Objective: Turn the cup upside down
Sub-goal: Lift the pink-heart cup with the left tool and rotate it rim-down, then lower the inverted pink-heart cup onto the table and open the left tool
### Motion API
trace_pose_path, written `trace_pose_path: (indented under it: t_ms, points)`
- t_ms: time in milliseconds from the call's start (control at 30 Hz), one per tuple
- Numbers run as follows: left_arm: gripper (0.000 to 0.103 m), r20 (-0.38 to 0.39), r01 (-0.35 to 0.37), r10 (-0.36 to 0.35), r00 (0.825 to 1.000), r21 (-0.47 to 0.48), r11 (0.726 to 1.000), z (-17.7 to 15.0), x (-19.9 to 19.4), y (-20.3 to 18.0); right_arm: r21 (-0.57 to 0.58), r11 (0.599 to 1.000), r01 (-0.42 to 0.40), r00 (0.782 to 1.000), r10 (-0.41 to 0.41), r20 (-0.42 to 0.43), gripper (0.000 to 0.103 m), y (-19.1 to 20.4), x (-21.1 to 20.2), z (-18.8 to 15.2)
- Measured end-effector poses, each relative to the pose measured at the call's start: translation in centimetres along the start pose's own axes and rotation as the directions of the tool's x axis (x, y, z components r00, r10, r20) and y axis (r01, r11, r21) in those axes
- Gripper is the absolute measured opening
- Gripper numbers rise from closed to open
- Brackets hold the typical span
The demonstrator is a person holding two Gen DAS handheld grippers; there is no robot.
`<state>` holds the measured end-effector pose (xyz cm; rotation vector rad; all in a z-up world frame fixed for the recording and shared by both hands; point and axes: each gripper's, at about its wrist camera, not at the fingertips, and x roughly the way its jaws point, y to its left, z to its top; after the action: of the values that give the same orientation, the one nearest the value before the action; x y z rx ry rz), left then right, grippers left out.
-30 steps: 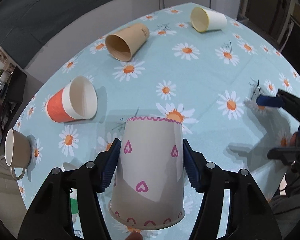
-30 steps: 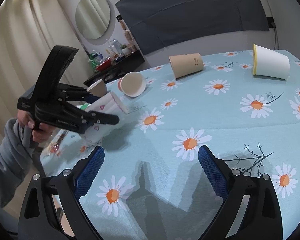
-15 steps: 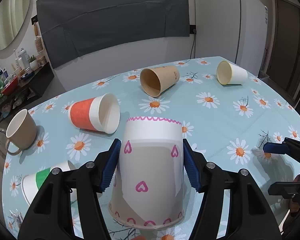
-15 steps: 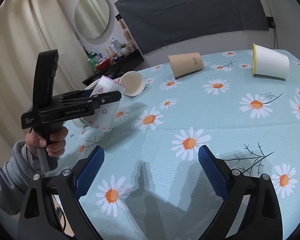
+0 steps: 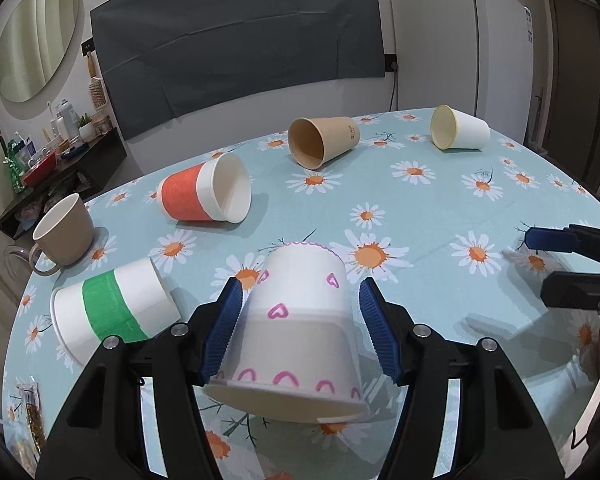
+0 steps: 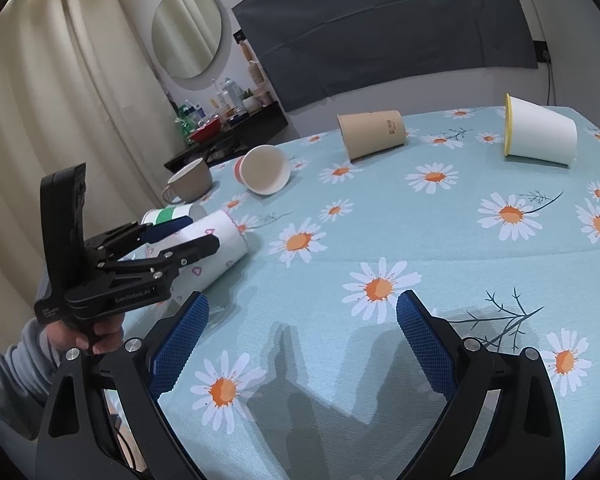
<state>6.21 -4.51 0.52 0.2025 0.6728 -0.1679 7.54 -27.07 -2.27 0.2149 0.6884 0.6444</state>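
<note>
A white paper cup with pink hearts (image 5: 300, 320) lies between the fingers of my left gripper (image 5: 298, 312), its base pointing away and its rim toward the camera. The blue pads (image 5: 224, 320) stand slightly off its sides. In the right wrist view the cup (image 6: 216, 246) is tilted low over the table edge inside the left gripper (image 6: 188, 236). My right gripper (image 6: 300, 340) is open and empty above the tablecloth; it shows at the right in the left wrist view (image 5: 556, 264).
On the daisy tablecloth (image 5: 420, 208) lie a green-banded cup (image 5: 112, 312), an orange-banded cup (image 5: 204, 198), a brown cup (image 5: 324, 142) and a yellow-rimmed white cup (image 5: 460, 133). A beige mug (image 5: 62, 236) stands upright at the left.
The left gripper has tipped and lowered the heart cup toward the table. Its jaws have widened and the pads have come slightly off the cup. The right gripper has not moved.
</note>
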Motion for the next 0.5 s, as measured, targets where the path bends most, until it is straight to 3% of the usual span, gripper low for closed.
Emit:
trace_pose_path:
  t_ms: [67, 200, 233, 367, 500]
  points:
    - [0.062, -0.024, 0.015, -0.015, 1.000, 0.000, 1.000, 0.0, 0.0, 0.1, 0.000, 1.000, 0.002, 1.000, -0.002, 0.002, 0.091, 0.0, 0.0, 0.0]
    - [0.084, -0.089, 0.033, -0.032, 0.996, 0.012, 0.999, 1.2, 0.3, 0.3, 0.000, 1.000, 0.013, 1.000, -0.013, 0.009, 0.091, 0.1, -0.1, 0.0]
    - [0.085, -0.129, 0.031, -0.027, 0.991, 0.030, 0.999, 1.6, 0.7, 0.2, -0.001, 1.000, 0.015, 1.000, -0.015, 0.012, 0.091, 0.1, -0.1, -0.1]
    - [0.085, -0.288, 0.064, -0.055, 0.956, 0.025, 0.998, 3.4, 2.1, 0.2, 0.001, 1.000, 0.018, 1.000, -0.018, 0.015, 0.091, 0.0, -0.2, -0.1]
    - [0.082, -0.429, 0.084, -0.068, 0.901, 0.018, 0.996, 4.7, 3.9, 0.5, 0.005, 1.000, 0.013, 1.000, -0.013, 0.010, 0.091, -0.1, -0.1, 0.0]
